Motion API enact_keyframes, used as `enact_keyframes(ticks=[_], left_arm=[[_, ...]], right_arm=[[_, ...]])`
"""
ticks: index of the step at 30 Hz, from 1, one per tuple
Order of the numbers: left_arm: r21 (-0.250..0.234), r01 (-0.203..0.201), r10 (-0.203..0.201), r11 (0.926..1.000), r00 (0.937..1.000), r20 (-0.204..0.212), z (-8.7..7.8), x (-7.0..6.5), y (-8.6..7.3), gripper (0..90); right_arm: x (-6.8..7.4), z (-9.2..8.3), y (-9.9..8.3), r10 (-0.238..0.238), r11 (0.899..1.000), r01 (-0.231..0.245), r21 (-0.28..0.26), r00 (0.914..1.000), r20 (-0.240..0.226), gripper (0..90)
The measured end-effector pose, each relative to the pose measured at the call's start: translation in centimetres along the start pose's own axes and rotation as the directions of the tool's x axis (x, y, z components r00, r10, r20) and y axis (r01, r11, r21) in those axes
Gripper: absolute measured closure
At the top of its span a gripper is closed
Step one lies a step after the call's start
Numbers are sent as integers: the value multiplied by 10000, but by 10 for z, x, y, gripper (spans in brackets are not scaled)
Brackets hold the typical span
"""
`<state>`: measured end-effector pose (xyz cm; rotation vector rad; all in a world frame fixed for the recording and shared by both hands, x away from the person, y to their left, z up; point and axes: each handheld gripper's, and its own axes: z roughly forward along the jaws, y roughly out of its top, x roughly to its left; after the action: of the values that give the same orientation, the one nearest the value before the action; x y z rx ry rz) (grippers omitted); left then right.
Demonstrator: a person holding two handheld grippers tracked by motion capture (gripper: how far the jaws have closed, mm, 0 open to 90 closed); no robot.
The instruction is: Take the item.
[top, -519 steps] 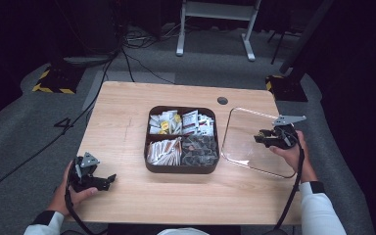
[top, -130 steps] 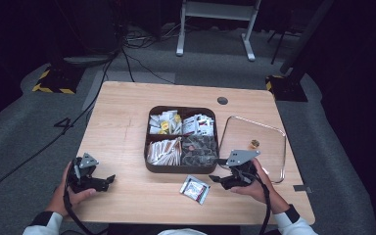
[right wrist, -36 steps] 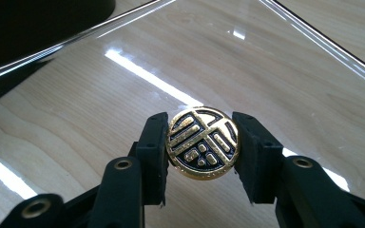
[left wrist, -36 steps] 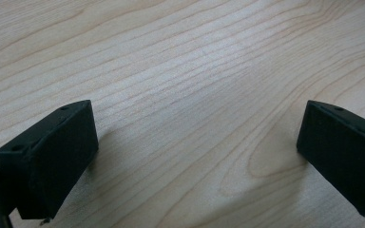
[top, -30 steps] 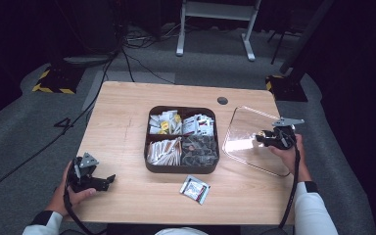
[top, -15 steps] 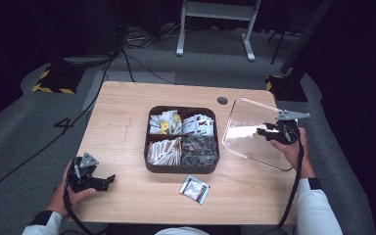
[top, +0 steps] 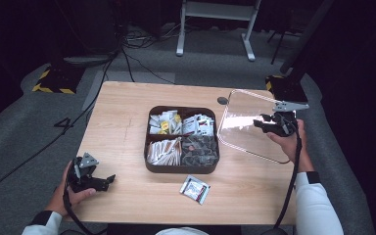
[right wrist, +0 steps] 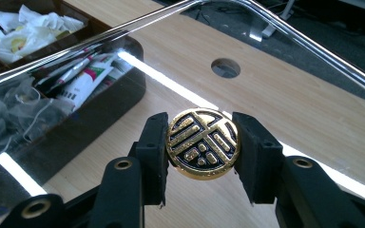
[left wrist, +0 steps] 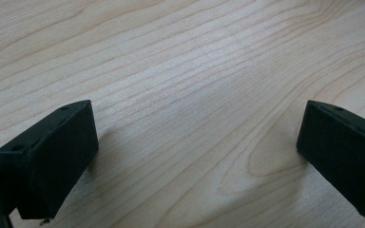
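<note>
A: Where does the high view look from?
B: Above the table's (top: 127, 117) near edge, facing forward and down.
A: And the gripper views?
B: Close, along their jaws; the right shares the tray (right wrist: 100, 102).

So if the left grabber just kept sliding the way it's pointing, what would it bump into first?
Probably the small packet lying on the table. The left gripper points right along the near edge, jaws open over bare wood. Depth is hard to judge, so it might slip past the packet's near side.
</note>
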<state>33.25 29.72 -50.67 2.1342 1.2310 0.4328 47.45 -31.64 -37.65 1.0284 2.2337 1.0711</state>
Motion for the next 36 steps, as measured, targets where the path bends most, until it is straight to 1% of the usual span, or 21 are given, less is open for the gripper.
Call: enact_keyframes(ticks=[3, 16, 24, 29, 36], left_arm=[[0, -1, 1, 10000, 10000, 6, 0, 0, 0, 2], [1, -17, 17, 10000, 10000, 8, 0, 0, 0, 2], [5, -41, 41, 10000, 10000, 16, 0, 0, 0, 2], [8, -41, 41, 10000, 10000, 21, 0, 0, 0, 2], [5, -52, 52, 10000, 10000, 14, 0, 0, 0, 2]], right_arm=[[4, 2, 7, -19, 10000, 19, -3, 10000, -33, 587], [26, 10, 36, -423, 9990, 419, -148, 9986, -306, 587], [38, 19, 44, -615, 9981, 609, -134, 9967, -536, 587], [45, 24, 49, -660, 9977, 648, -201, 9960, -610, 587], [60, 35, 57, -869, 9961, 855, -199, 9920, -913, 587]])
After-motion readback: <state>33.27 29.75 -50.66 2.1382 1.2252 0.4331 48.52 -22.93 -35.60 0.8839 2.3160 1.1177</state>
